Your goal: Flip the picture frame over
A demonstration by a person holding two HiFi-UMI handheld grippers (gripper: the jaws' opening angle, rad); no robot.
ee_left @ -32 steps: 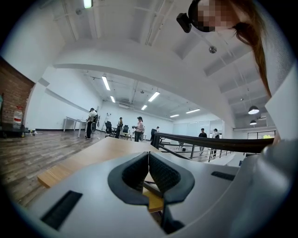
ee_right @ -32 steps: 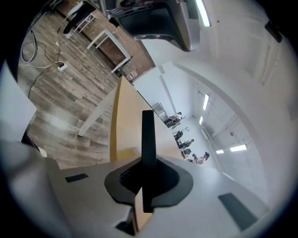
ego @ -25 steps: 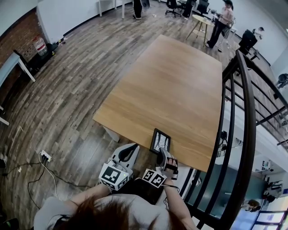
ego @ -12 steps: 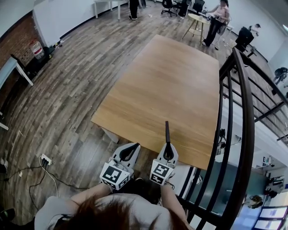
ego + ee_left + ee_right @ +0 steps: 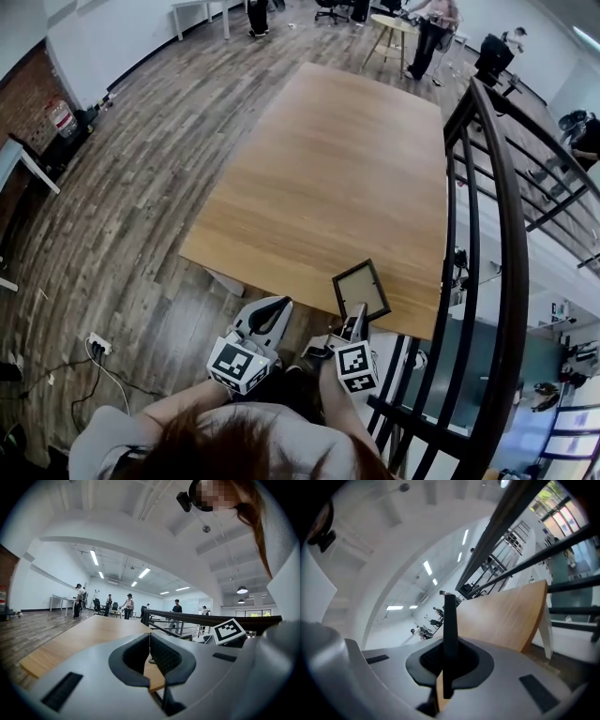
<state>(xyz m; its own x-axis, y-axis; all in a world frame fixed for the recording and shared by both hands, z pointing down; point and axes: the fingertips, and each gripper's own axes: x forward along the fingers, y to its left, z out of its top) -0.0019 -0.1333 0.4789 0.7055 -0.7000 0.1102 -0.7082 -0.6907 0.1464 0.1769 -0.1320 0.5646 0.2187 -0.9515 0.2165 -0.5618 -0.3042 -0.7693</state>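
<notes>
The picture frame [image 5: 361,291] is a small black-edged rectangle with a pale brown face turned toward me. It hangs tilted over the near edge of the wooden table [image 5: 319,159]. My right gripper [image 5: 355,323] is shut on its lower edge. In the right gripper view the frame [image 5: 450,634] shows edge-on as a dark bar clamped between the jaws of the right gripper [image 5: 449,660]. My left gripper [image 5: 270,314] hovers just left of it at the table's near edge, shut with nothing in it. In the left gripper view, the left gripper [image 5: 149,645] has its pads pressed together.
A black metal railing [image 5: 487,187] runs along the table's right side, close to my right hand. Wooden floor lies to the left, with a power strip and cables [image 5: 98,345]. People [image 5: 427,33] and office chairs stand beyond the table's far end.
My right gripper has rolled over with the frame: first its picture side faced up, then it stood edge-on, now its brown side shows. It also shifted right. The left gripper has barely moved.
</notes>
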